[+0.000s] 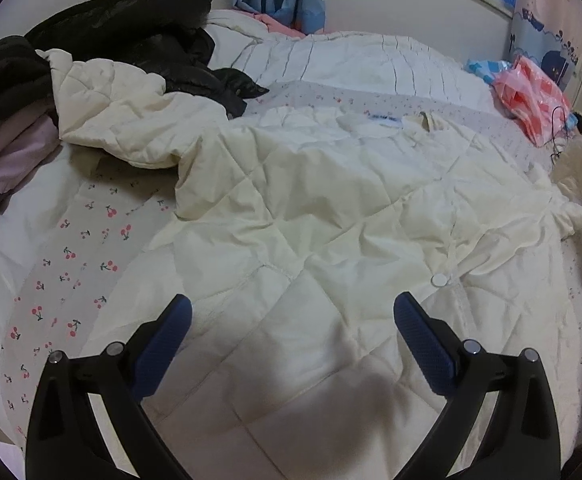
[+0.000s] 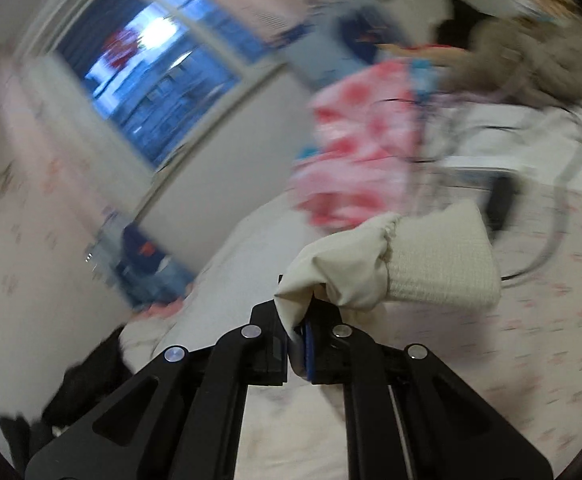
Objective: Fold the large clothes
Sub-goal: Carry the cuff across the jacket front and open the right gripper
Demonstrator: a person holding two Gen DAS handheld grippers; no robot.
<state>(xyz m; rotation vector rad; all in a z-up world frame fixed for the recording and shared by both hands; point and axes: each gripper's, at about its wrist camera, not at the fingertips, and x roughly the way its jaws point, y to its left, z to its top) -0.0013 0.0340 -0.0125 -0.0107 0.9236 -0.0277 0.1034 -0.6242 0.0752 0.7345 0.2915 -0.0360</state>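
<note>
The large cream quilted padded coat [image 1: 311, 208] was spread lining-up across the cherry-print bed sheet [image 1: 71, 264], its long axis running from the hem near the left gripper [image 1: 293, 320] up to the collar label [image 1: 387, 121] at the far side. The left gripper was held just above the lower body of the coat, its blue-padded jaws spread wide and empty. The right gripper [image 2: 301, 344] was clamped shut on the cream sleeve end [image 2: 339, 276], with the ribbed knit cuff [image 2: 439, 256] projecting beyond the jaws to the right; that view was blurred by motion. It was judged that the sleeve, being in the right gripper's hold, would be carried inward across the body toward the left gripper's side.
</note>
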